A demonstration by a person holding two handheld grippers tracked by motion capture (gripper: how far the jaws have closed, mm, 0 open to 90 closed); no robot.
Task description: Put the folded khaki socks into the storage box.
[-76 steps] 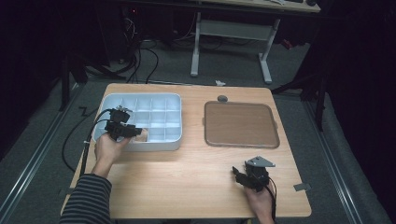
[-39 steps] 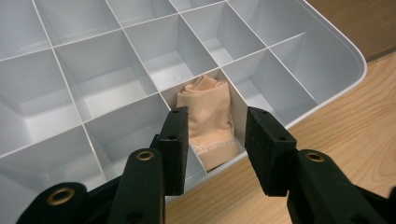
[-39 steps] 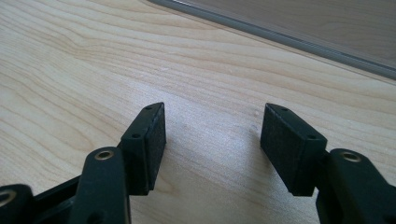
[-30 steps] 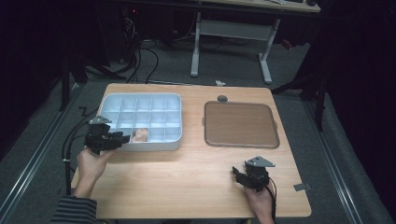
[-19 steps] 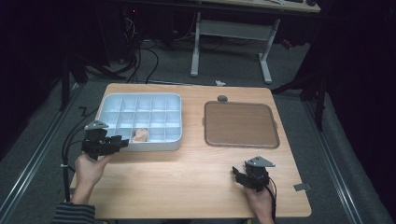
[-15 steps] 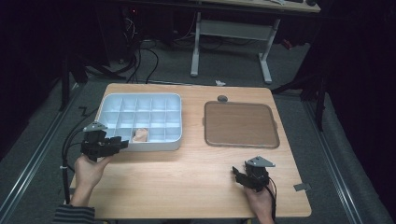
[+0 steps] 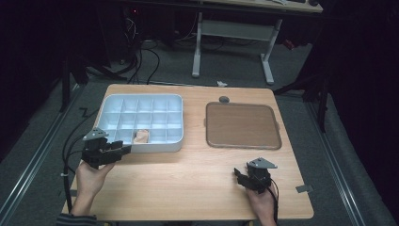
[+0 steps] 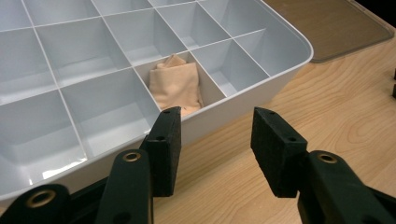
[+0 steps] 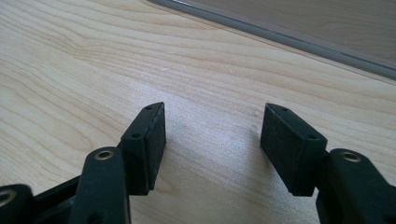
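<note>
Your left tool point(image 8: 215, 140) is empty, its jaws just opening, at 7 o'clock of the folded beige cloth point(image 8: 176, 85). The cloth lies in the organizer tray's point(image 7: 165, 145) near-row compartment, long axis toward 12. The left gripper view reveals its folds. Your right tool point(image 9: 212, 140) gapes empty over the surface point(image 7: 188, 174).

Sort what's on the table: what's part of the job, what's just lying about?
In the job:
- white divided tray
- folded beige cloth in a near-row compartment
- left gripper, jaws apart and empty, just been opening

Lying about:
- brown lid, flat beside the tray
- small dark round thing behind it
- right gripper, open over bare wood
</note>
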